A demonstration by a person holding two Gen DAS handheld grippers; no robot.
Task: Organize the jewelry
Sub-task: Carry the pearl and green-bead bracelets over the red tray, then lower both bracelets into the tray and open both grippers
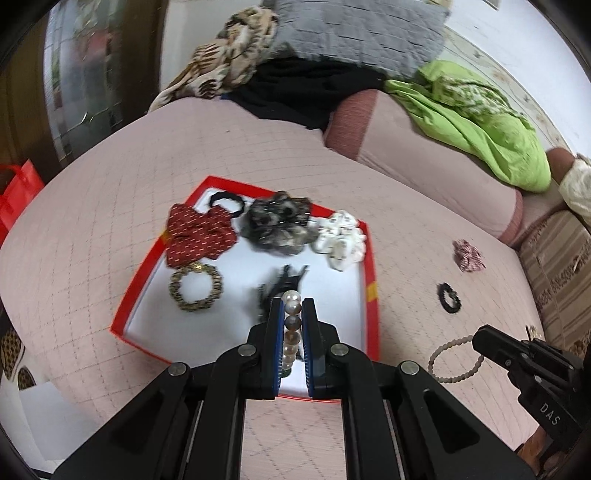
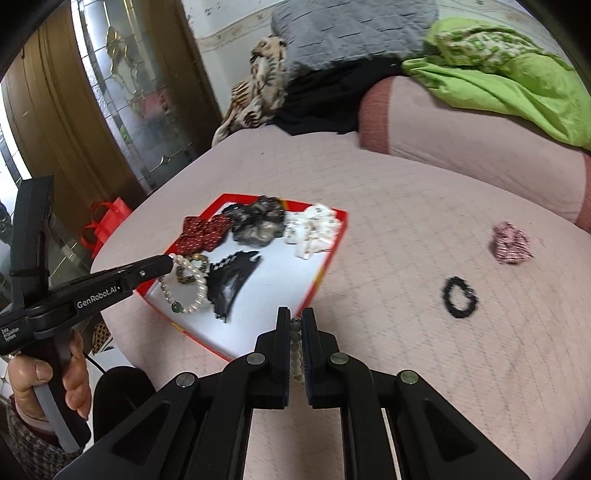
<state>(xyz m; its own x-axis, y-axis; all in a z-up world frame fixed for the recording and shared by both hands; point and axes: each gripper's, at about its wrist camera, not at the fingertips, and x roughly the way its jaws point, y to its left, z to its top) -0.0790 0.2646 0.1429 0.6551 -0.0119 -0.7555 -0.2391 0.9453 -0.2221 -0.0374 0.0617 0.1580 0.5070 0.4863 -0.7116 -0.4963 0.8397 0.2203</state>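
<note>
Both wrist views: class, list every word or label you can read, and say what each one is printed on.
"GenRobot.AI": white print on the side of the left gripper, right wrist view.
"DAS": on the body of the right gripper, left wrist view.
Small white lines near the left gripper's handle: too small to read surely.
Red box: no readable text.

Pink bed (image 1: 110, 177) — red tray (image 1: 136, 291) (scrunchies (image 1: 468, 255) beside).

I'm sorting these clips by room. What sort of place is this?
Probably a bedroom or living room at home: a pink quilted bed or sofa cover serves as the work surface, a grey quilted cushion and crumpled green cloth lie behind, and a wooden door with decorative glass stands beside it.
</note>
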